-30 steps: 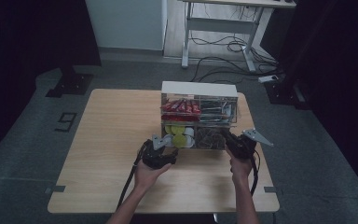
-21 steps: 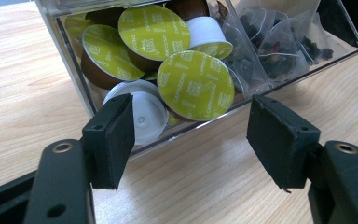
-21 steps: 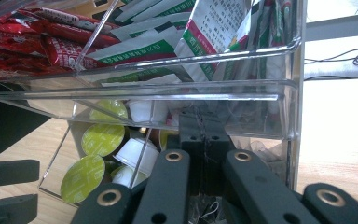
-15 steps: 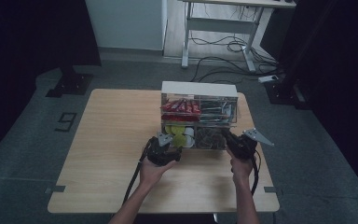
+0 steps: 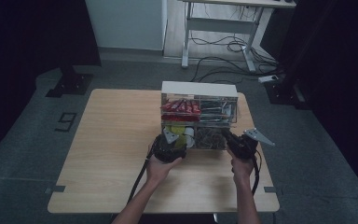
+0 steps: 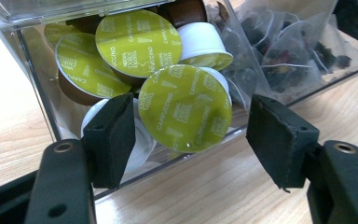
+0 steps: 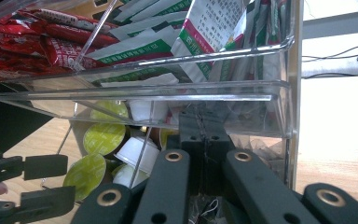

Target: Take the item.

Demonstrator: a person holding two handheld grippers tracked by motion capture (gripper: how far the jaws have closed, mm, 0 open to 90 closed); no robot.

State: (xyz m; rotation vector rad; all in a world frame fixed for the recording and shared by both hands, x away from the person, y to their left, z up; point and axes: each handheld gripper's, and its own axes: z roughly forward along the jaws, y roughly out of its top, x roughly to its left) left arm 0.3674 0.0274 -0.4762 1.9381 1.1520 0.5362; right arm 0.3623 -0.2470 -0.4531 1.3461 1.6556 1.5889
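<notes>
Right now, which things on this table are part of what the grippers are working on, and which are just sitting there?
In use:
- left gripper, fingers apart around a green-lidded coffee capsule
- right gripper, shut at the clear acrylic organizer

Just there:
- red sachets
- tea bags
- green-and-white packets
- cables on the floor

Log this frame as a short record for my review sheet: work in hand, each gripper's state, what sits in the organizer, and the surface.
work in hand: picking a coffee capsule from the clear organizer
left gripper: jaws apart either side of the green-lidded capsule at the drawer's open front, pads not pressing it
right gripper: shut, tips at the organizer's lower right drawer; what they pinch cannot be told
lower left drawer: green-lidded capsules, some white, some brown
lower right drawer: tea bags
upper compartments: red sachets, green-and-white packets
surface: wooden table
</notes>
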